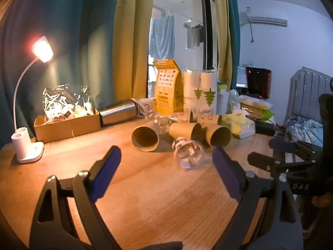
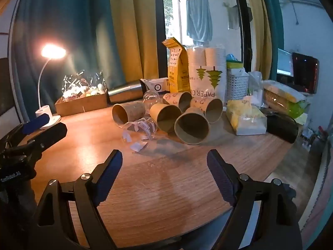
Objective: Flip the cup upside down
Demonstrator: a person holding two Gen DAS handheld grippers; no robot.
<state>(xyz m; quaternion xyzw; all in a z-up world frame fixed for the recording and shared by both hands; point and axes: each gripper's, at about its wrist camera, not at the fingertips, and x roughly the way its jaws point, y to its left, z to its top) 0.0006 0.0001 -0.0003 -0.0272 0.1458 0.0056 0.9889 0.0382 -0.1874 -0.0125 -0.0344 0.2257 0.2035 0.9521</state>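
Observation:
Several brown paper cups lie on their sides in a cluster on the wooden table (image 2: 166, 187), mouths toward me: the nearest one (image 2: 192, 128), one to the left (image 2: 127, 113), others behind. In the left wrist view the same cups show, one at left (image 1: 145, 138) and one at right (image 1: 218, 138). A clear plastic cup (image 1: 188, 153) with white printing lies on its side in front of them; it also shows in the right wrist view (image 2: 140, 129). My left gripper (image 1: 166, 162) is open and empty, short of the clear cup. My right gripper (image 2: 164, 166) is open and empty, short of the cluster.
A lit white desk lamp (image 1: 28, 145) stands at the left. A cardboard box (image 1: 66, 125), a steel bottle (image 1: 118, 112), a yellow bag (image 1: 168, 87), a paper cup pack (image 2: 208, 73), a white basket (image 2: 237, 83) and a tissue pack (image 2: 245, 118) line the back. The right gripper shows at the left wrist view's right edge (image 1: 291, 158).

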